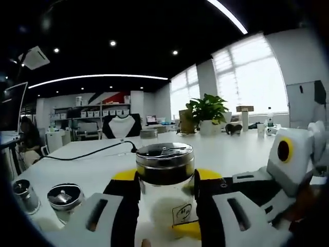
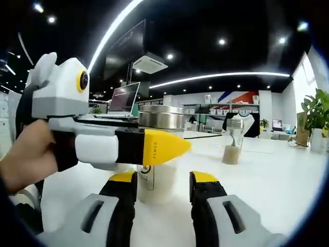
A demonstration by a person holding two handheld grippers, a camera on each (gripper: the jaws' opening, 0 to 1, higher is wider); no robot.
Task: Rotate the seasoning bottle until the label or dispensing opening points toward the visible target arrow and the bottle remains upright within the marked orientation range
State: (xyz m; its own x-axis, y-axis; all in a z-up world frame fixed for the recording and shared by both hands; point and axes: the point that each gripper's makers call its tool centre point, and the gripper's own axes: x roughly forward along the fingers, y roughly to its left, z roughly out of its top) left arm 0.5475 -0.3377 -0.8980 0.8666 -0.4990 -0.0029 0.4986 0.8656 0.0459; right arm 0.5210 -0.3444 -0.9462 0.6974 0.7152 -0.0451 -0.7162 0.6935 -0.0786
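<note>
An open-plan office under a dark ceiling point(image 1: 128, 31) lit by spotlights and a curved light strip point(image 1: 97, 78). Bright blinded windows point(image 1: 257, 77) line one wall. A long white table point(image 1: 92, 159) carries a black cable point(image 1: 97, 151) and potted plant point(image 1: 208, 110); shelving point(image 1: 97, 110) stands behind.

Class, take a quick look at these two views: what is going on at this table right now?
A person is working a seasoning bottle on a white table with two hand-held grippers. The left gripper has its jaws on either side of the upright bottle, apparently clamped on it. The right gripper faces the same bottle with its jaws apart, not gripping. The person's hand holds the left gripper. Two other shakers stand to one side. I see no target arrow.
</note>
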